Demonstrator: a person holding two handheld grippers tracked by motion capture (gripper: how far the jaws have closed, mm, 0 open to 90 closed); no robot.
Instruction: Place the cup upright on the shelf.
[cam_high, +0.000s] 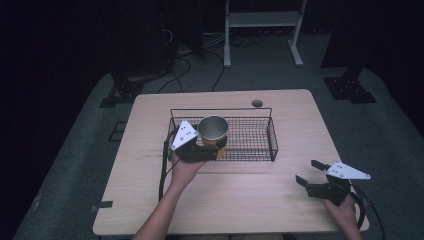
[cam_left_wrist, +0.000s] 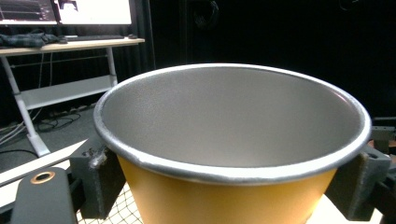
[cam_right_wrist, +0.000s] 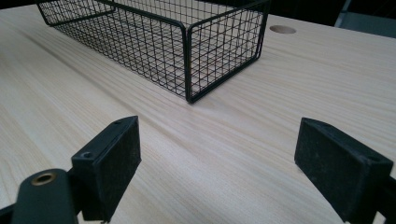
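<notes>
Left gripper (cam_high: 218, 150) clamps a cup (cam_high: 213, 129) at the basket (cam_high: 250, 139); right gripper (cam_high: 309, 173) idle on the table (cam_high: 250, 200).

The table carries the wire basket, well ahead of the right fingers (cam_right_wrist: 109, 161), which stand wide apart over bare wood; its near corner rises beyond them in the right gripper view. The high view puts the cup at the basket's left end, apparently inside the near wall, though the mesh makes that hard to judge. The left gripper view shows its grey inside, rolled rim and yellow wall (cam_left_wrist: 210, 200) pressed between both left fingers (cam_left_wrist: 95, 179), with mesh below.
</notes>
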